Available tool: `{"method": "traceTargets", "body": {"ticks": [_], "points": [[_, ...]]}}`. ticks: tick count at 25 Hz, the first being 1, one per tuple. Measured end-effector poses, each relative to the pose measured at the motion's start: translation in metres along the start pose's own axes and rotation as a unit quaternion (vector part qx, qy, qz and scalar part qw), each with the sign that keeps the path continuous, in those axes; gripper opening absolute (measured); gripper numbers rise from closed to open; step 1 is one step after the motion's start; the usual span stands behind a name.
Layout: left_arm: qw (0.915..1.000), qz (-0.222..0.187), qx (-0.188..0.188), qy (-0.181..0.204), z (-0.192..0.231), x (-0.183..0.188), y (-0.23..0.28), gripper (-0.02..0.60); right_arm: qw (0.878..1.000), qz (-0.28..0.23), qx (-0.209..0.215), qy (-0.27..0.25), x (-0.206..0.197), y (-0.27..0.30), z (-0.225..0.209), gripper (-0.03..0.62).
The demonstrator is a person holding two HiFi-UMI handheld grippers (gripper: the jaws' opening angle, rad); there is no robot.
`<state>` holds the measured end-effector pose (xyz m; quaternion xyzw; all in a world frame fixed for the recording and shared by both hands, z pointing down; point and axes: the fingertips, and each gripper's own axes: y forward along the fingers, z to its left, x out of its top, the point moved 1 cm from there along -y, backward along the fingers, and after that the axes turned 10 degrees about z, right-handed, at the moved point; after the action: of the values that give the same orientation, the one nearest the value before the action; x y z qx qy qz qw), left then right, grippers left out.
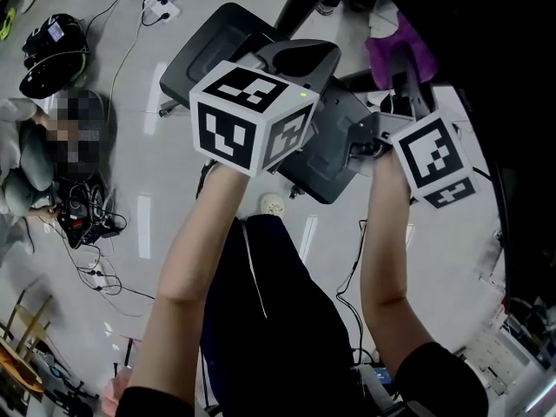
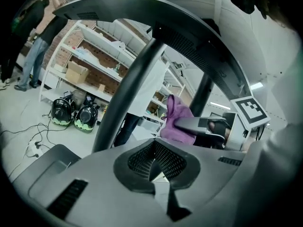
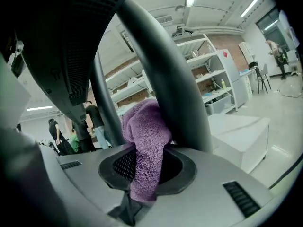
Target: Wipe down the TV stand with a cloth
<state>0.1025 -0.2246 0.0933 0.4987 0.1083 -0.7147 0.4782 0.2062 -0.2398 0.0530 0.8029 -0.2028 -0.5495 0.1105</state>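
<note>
Nearest, at the middle of the head view, is the black-and-white marker cube [image 1: 252, 115] of the left tongs [image 2: 157, 171], held on a bare forearm. A second cube [image 1: 432, 159] sits to its right, on the right tongs [image 3: 142, 193].

The right tongs are clenched on a purple cloth [image 3: 144, 145]. The cloth stands up out of the jaws in a bunched fold and presses against a dark round pole of the stand [image 3: 175, 79], which rises steeply just behind it. From the head view the cloth [image 1: 395, 50] shows as a purple patch at the far right, beyond the right cube. From the left gripper view the cloth [image 2: 177, 122] appears right of centre, with the right tongs just beside it.

The left tongs are closed, with nothing seen between the jaws. A dark pole of the stand [image 2: 132, 84] slants up just beyond them.

Below lies a pale, glossy floor [image 1: 156, 233] with loose black cables [image 1: 95, 220]. A seated person [image 1: 26, 163] is at the far left. White shelves [image 2: 90, 65] line a brick wall, with two dark helmets [image 2: 73, 113] on the floor in front of them.
</note>
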Motion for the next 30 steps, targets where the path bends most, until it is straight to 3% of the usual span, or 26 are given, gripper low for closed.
{"method": "traceTargets", "body": {"ticks": [9, 17, 25, 30], "points": [[0.9997, 0.006, -0.004, -0.023, -0.002, -0.021, 0.003, 0.005, 0.999, 0.03, -0.008, 0.027, -0.029, 0.009, -0.015, 0.089], [0.9984, 0.017, 0.006, -0.055, 0.011, -0.055, -0.005, 0.005, 0.995, 0.081, -0.016, 0.054, -0.079, 0.025, -0.033, 0.089], [0.9989, 0.04, 0.003, -0.023, 0.008, -0.08, -0.009, 0.005, 0.987, 0.123, -0.028, 0.096, -0.128, 0.044, -0.055, 0.089], [0.9984, 0.05, -0.004, -0.028, 0.005, -0.094, -0.004, 0.005, 0.985, 0.141, -0.04, 0.097, -0.148, 0.052, -0.065, 0.089]]}}
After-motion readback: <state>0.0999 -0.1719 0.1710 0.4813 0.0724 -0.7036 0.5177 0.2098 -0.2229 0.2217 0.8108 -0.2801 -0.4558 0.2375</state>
